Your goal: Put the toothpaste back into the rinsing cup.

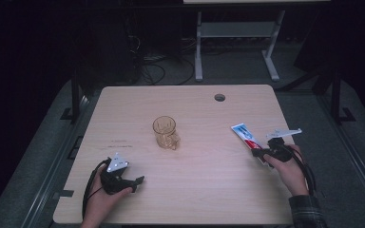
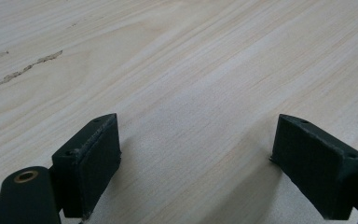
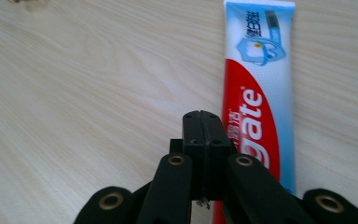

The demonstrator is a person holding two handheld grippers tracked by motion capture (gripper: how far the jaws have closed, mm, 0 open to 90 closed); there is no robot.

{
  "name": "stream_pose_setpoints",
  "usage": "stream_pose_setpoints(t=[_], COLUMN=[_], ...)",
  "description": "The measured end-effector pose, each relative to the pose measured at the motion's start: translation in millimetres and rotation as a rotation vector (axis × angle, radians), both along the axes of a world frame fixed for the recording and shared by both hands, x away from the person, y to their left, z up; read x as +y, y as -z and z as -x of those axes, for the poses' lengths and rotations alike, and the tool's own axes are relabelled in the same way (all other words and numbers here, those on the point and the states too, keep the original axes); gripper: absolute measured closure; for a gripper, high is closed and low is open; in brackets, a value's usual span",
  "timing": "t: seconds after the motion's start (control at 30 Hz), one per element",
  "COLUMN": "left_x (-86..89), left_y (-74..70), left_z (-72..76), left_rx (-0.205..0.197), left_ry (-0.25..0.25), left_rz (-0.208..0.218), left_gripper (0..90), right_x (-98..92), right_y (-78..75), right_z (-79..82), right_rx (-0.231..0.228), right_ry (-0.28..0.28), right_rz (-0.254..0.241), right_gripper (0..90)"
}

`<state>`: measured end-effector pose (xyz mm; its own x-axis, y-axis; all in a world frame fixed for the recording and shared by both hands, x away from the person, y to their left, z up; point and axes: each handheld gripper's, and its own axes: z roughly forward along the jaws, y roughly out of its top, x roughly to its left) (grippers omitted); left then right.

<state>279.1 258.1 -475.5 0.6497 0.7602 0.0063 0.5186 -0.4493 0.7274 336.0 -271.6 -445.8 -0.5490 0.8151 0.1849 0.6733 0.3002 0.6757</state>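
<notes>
Right hand-held gripper (image 3: 204, 122) at the toothpaste tube (image 3: 258, 100), seen from the high view and both gripper views. The tube lies flat on the table (image 1: 204, 185), its near end just beside and partly under the right hand-held gripper's tip (image 1: 258, 153), its far end pointing away from it. In the right gripper view the jaws stand clenched, pad against pad, with the tube lying alongside them to the right and not between them; whether the tip touches the tube cannot be told from this angle. The left hand-held gripper (image 1: 138, 181) rests low on the table well apart from the tube, jaws released and wide (image 2: 196, 158), with bare wood between them. An amber glass mug (image 1: 165, 133) stands upright ahead of it, between the two hands.

Judged step: approach to the tube, grasp not yet made. The next move probably calls for spreading the right jaws, shifting sideways over the tube's width, and closing across its flat body.
</notes>
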Motion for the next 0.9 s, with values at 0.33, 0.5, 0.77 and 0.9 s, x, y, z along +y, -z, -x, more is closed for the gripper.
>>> stream_pose_setpoints(t=[0.33, 0.5, 0.77, 0.9], left_x=[0.0, 0.0, 0.1, 0.1], left_y=[0.0, -0.1, -0.1, -0.1], left_z=[0.0, 0.0, 0.1, 0.1], left_rx=[0.000, 0.000, 0.001, 0.001], left_ry=[0.000, 0.000, 0.001, 0.001], left_rz=[0.000, 0.000, -0.001, -0.001], left_gripper=[14.1, 14.1, 14.1, 14.0], right_x=[-4.5, -2.8, 0.8, 1.8], right_y=[-18.6, -22.0, -21.6, -19.9], right_z=[-0.1, -6.4, -21.9, -30.4], right_rx=[-0.026, -0.023, -0.005, 0.005], right_ry=[0.023, 0.038, 0.058, 0.065], right_rz=[-0.020, 0.004, 0.029, 0.033], right_gripper=[71.9, 60.6, 49.8, 42.8])
